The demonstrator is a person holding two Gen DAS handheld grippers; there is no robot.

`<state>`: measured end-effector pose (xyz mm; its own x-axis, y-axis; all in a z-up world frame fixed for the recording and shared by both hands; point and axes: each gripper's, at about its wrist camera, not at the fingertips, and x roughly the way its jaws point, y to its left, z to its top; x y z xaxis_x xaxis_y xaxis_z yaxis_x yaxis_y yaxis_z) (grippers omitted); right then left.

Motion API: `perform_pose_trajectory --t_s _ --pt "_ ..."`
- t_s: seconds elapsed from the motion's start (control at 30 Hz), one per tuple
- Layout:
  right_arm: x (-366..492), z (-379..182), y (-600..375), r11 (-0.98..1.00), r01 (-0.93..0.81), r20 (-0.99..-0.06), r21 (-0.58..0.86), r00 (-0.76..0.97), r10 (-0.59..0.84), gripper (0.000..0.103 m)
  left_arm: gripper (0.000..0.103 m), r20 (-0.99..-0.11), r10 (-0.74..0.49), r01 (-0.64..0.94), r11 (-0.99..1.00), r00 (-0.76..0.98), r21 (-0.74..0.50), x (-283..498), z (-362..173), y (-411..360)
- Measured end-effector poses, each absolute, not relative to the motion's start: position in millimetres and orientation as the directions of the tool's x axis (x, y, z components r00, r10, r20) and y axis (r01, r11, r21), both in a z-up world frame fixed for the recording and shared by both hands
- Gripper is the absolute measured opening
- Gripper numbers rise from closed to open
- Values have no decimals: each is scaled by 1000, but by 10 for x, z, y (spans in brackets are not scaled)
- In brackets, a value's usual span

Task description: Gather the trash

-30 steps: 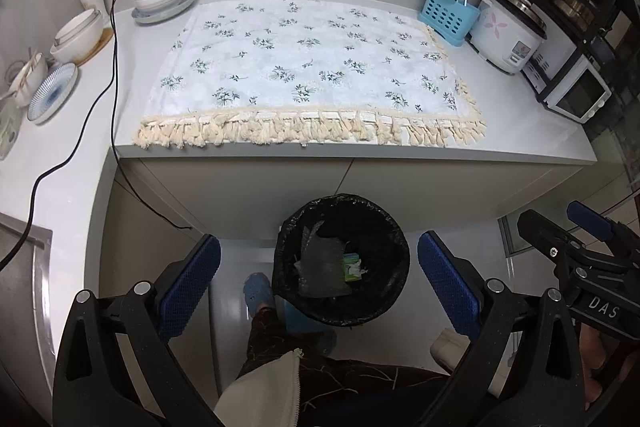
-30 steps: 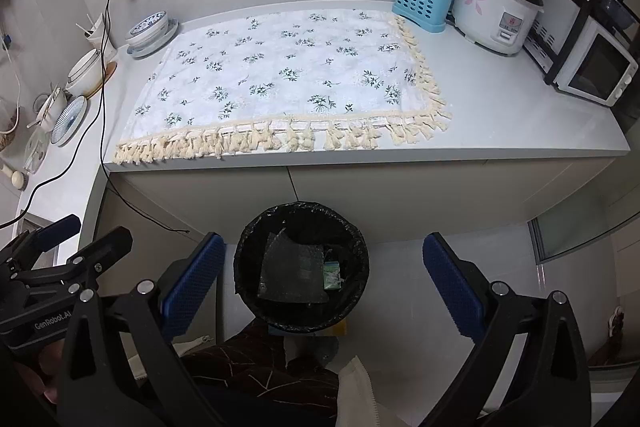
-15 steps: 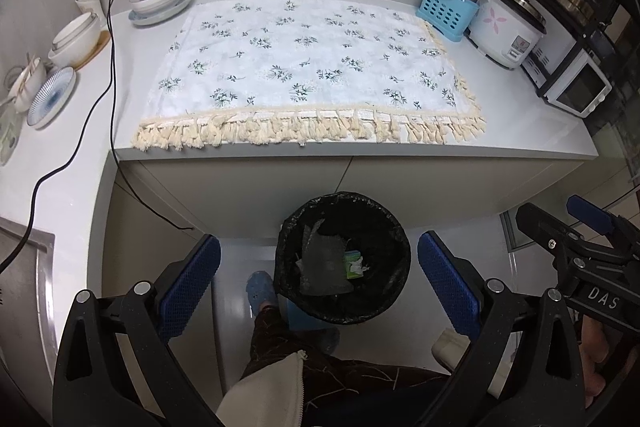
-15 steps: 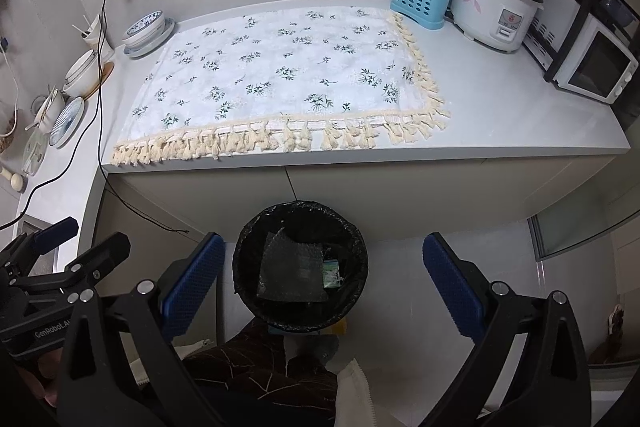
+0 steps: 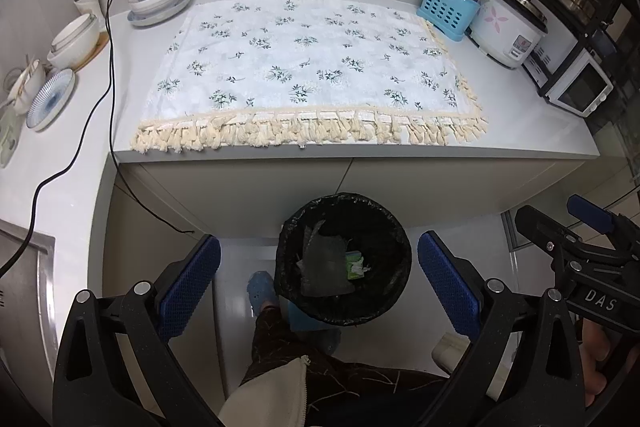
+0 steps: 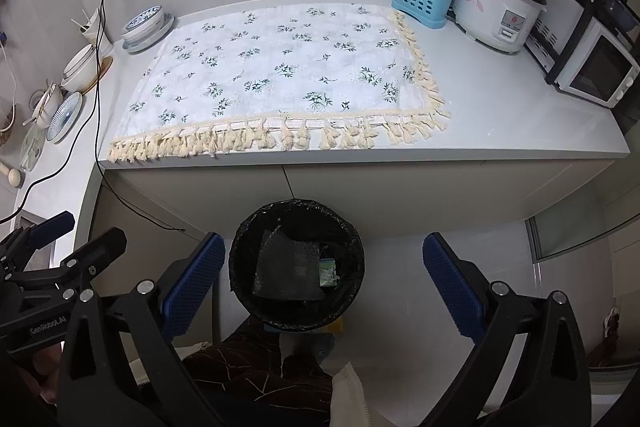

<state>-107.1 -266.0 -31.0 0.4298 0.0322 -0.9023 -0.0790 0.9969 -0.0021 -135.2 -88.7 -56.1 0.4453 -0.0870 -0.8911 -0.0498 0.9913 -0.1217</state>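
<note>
A black-lined round trash bin [image 5: 344, 215] [image 6: 296, 213] stands on the floor in front of the counter. Inside lie a grey plastic bag [image 5: 324, 263] [image 6: 290, 267] and a small green-white carton [image 5: 354, 265] [image 6: 328, 273]. My left gripper [image 5: 319, 283] hangs open above the bin with nothing between its blue pads. My right gripper [image 6: 322, 283] is open too, likewise over the bin and empty. Each gripper shows at the other view's edge. The floral cloth [image 5: 312, 67] [image 6: 280, 67] on the counter has nothing on it.
Bowls and plates [image 5: 158, 1] sit at the counter's left, with a black cable [image 5: 108, 67] running down. A blue utensil holder [image 5: 446, 9], rice cooker [image 5: 508, 27] and toaster oven [image 5: 576, 87] stand right. A person's leg and blue slipper [image 5: 260, 291] are beside the bin.
Both views have shifted slightly, as the grippers drifted a little back and up from the counter. Both stay open; the bin's contents are unchanged.
</note>
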Motion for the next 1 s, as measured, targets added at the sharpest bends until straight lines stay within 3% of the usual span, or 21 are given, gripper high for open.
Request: perform_pose_trajectory --t_s 1.0 --pt "-950 -408 -2627 994 -112 -911 14 408 59 95 97 -917 -40 -115 989 397 -93 -1288 -631 -784"
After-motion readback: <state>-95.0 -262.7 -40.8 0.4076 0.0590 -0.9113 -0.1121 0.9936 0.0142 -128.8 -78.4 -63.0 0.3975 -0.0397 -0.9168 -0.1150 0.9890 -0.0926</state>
